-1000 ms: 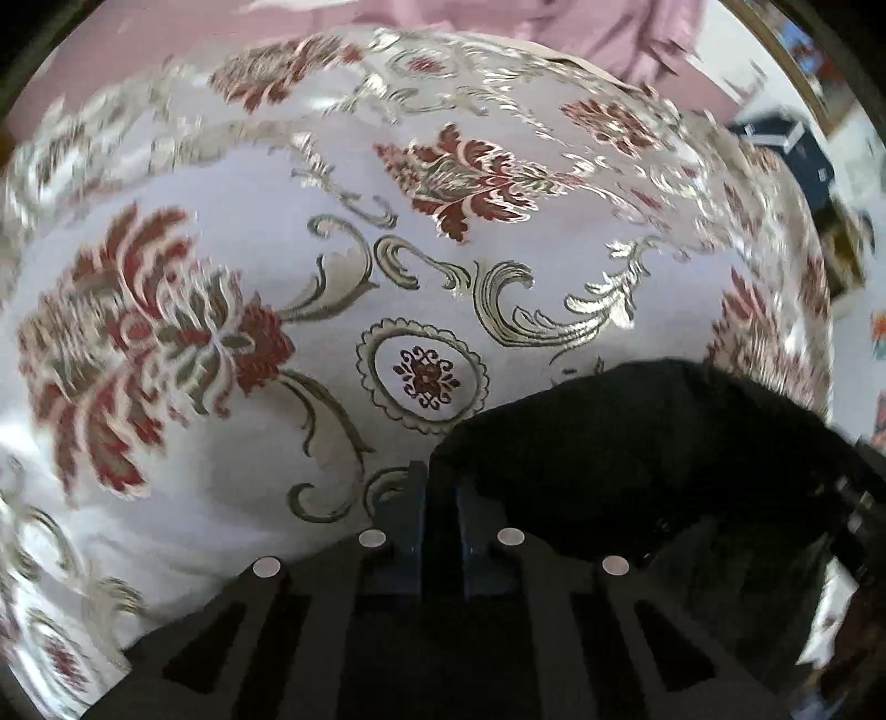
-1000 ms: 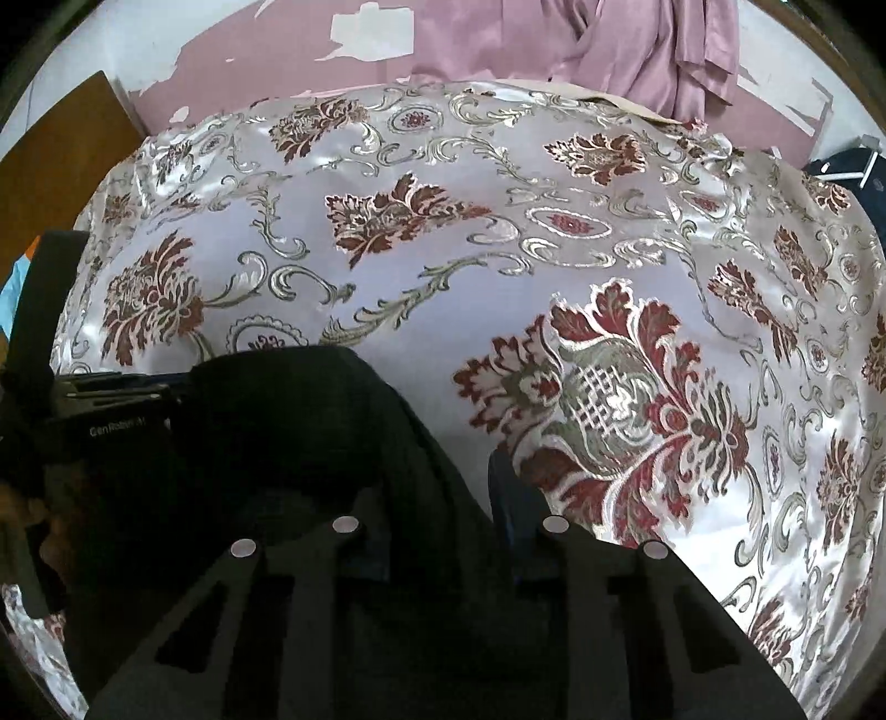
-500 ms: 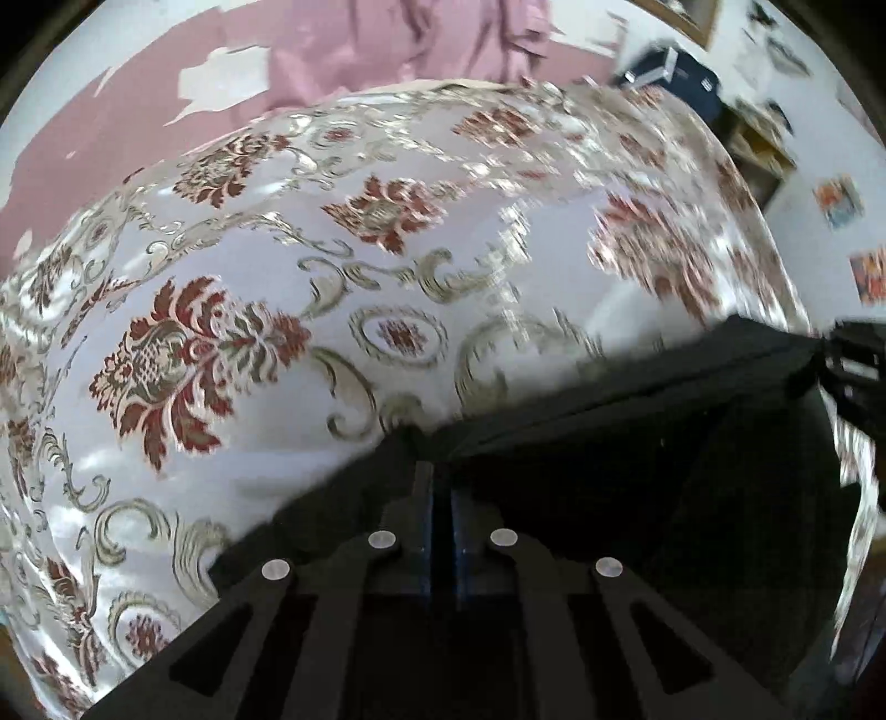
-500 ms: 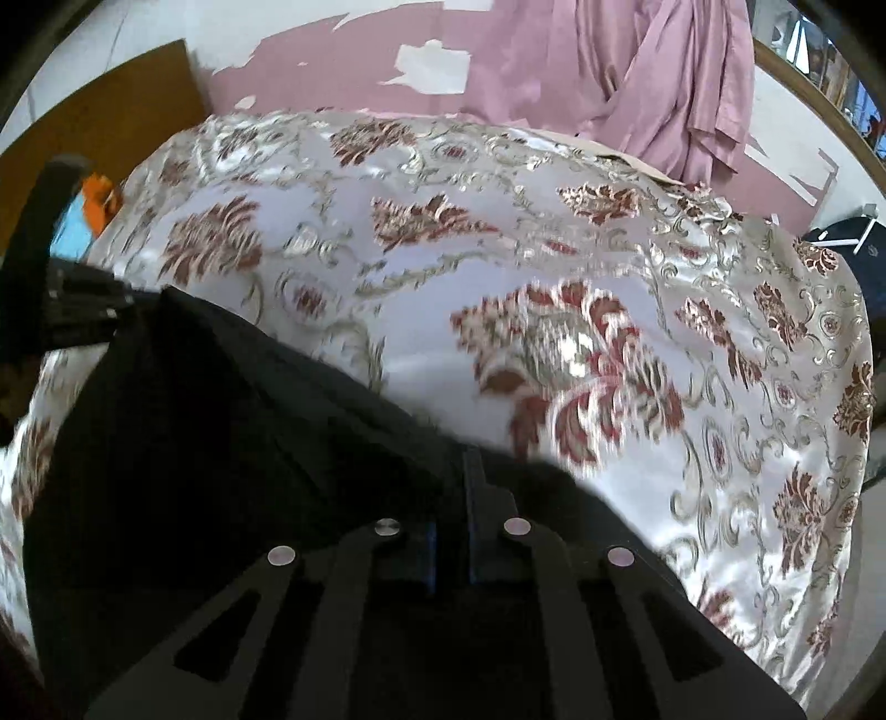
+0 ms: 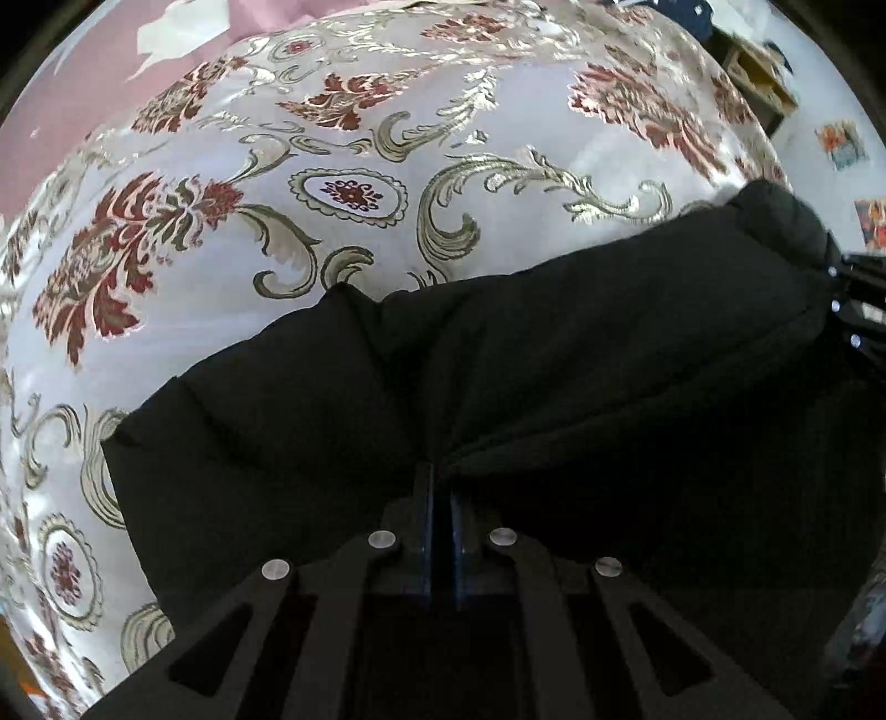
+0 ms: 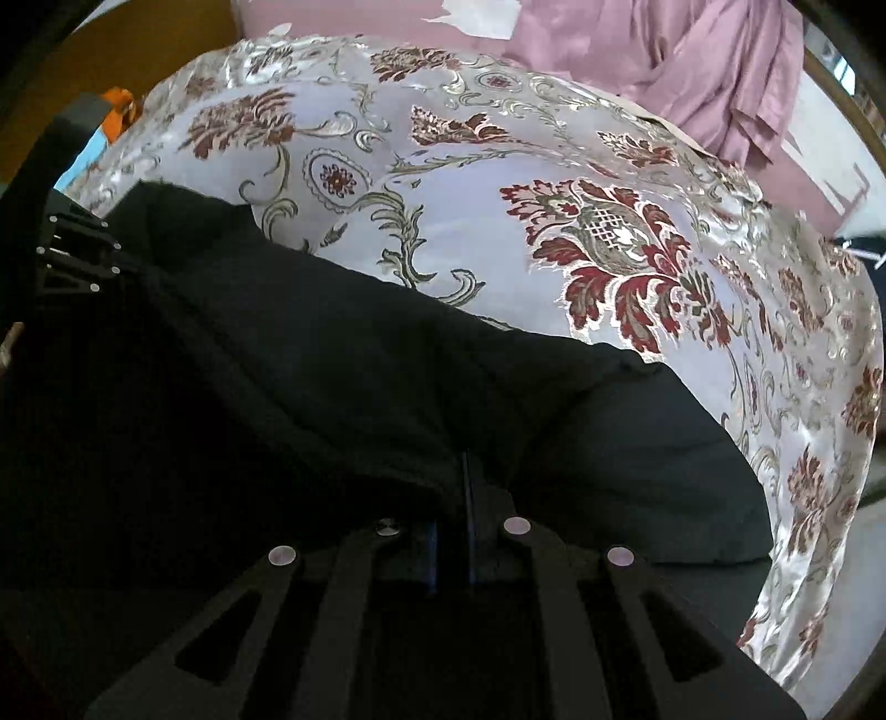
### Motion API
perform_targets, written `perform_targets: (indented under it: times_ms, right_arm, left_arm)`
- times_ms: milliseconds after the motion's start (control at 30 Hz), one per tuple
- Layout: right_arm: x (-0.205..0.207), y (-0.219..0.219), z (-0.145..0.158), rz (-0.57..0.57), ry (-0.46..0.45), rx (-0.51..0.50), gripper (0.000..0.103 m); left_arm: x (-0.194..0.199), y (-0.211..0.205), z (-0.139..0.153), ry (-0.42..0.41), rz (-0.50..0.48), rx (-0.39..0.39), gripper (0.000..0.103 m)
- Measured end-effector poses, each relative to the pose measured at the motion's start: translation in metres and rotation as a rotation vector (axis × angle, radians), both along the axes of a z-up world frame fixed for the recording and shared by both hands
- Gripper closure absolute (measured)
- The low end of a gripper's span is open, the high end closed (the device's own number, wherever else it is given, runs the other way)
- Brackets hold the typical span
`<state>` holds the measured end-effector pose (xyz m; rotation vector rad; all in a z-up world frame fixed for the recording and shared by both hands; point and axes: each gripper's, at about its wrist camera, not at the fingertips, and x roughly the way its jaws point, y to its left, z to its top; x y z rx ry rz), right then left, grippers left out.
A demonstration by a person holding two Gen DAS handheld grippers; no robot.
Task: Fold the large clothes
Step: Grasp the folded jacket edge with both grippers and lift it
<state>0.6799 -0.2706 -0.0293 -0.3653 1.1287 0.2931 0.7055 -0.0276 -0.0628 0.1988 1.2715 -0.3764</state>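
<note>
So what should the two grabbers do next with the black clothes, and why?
Probably carry the held edge a little further across the flowery cloth and lay it down. The left gripper and right gripper each pinch the black garment, which hangs bunched between them and is not yet lying flat.

Setting: a surface draped in a glossy pale satin cloth with red floral and gold scroll motifs, backed by a mauve wall with patches of peeled paint, a mauve curtain hanging at upper right, and a brown wooden panel at upper left.
</note>
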Motion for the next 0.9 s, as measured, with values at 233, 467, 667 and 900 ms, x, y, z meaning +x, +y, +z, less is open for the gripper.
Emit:
perform_targets:
  times_ms: [233,467,667,900]
  right_arm:
    - [-0.003,-0.014,0.033,0.006,-0.008,0.091,0.079]
    - [0.019,-0.044,0.089,-0.024,-0.046,0.316,0.050]
    - [0.075,-0.049,0.081,-0.201,-0.018,0.453,0.049]
    - [0.131,-0.030,0.013,-0.300,0.201,0.503,0.059]
  left_arm:
    - [-0.006,0.021,0.044,-0.078,-0.032,-0.085,0.091]
    - [0.009,0.039,0.088,-0.146,0.010,-0.205,0.082]
    - [0.071,0.039,0.092,-0.206,0.210,-0.269,0.059]
    - [0.128,0.025,0.033,0.016,0.308,-0.338,0.060]
